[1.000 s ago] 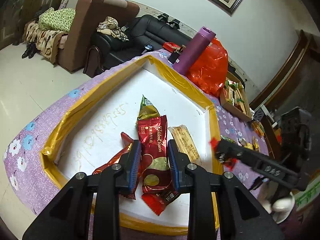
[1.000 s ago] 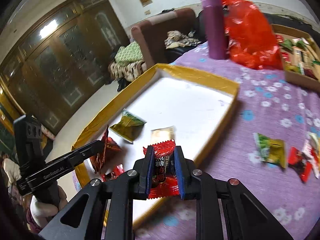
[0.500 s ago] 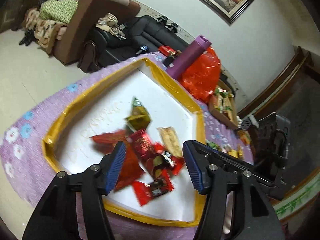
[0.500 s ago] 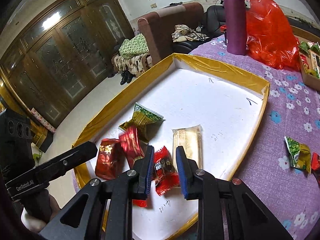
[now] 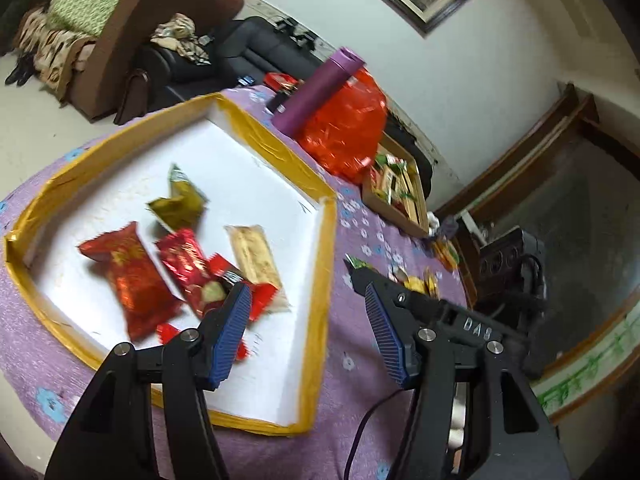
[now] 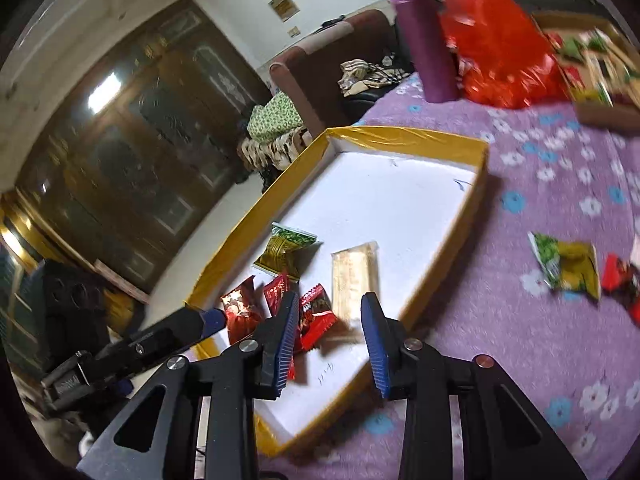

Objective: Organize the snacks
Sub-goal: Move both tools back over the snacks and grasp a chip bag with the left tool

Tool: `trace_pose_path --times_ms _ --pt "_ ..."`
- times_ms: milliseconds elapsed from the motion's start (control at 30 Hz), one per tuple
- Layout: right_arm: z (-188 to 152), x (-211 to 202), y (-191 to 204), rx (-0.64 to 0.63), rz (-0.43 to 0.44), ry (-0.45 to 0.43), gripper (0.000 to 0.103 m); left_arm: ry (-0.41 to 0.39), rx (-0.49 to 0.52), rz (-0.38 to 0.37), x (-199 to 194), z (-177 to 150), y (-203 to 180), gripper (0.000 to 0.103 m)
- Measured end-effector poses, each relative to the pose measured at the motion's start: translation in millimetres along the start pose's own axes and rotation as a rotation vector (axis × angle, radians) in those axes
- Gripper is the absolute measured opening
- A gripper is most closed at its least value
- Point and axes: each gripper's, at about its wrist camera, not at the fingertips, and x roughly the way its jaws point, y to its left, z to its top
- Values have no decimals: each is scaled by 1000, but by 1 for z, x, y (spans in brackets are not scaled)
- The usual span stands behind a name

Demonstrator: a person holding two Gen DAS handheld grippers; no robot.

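A white tray with a yellow taped rim (image 5: 326, 240) (image 6: 404, 138) lies on the purple flowered cloth. In it lie several snacks: a large red packet (image 5: 130, 276), a smaller red packet (image 5: 186, 264), a small red candy (image 6: 316, 314), a green-gold packet (image 5: 180, 200) (image 6: 286, 250) and a tan bar (image 5: 254, 256) (image 6: 354, 272). My left gripper (image 5: 306, 300) is open and empty above the tray's near right edge. My right gripper (image 6: 330, 308) is open and empty above the tray's near corner. Loose snacks lie on the cloth (image 6: 568, 266).
A purple bottle (image 5: 320, 94) (image 6: 424, 40) and a red plastic bag (image 5: 348, 124) (image 6: 496, 40) stand beyond the tray. A wooden box of snacks (image 5: 396, 192) sits at the right. Sofas and a wooden door are behind.
Both grippers let go of their red snacks into the tray, opened wide and pulled back. The left gripper swung toward the tray's right edge.
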Motion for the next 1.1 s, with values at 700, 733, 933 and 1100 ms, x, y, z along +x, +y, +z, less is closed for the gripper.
trace_pose_path --times_ms 700,733,933,1100 --pt "-15 -105 -153 332 30 -133 36 197 185 -50 56 -34 -107 64" --pt "-15 -108 -157 335 27 -137 36 204 184 -61 58 -35 -109 64" --pt "-9 -145 -188 355 -33 -216 36 259 245 -27 79 -46 -129 64" --pt "-5 -184 -225 401 -143 -311 37 295 279 30 95 -53 -131 64"
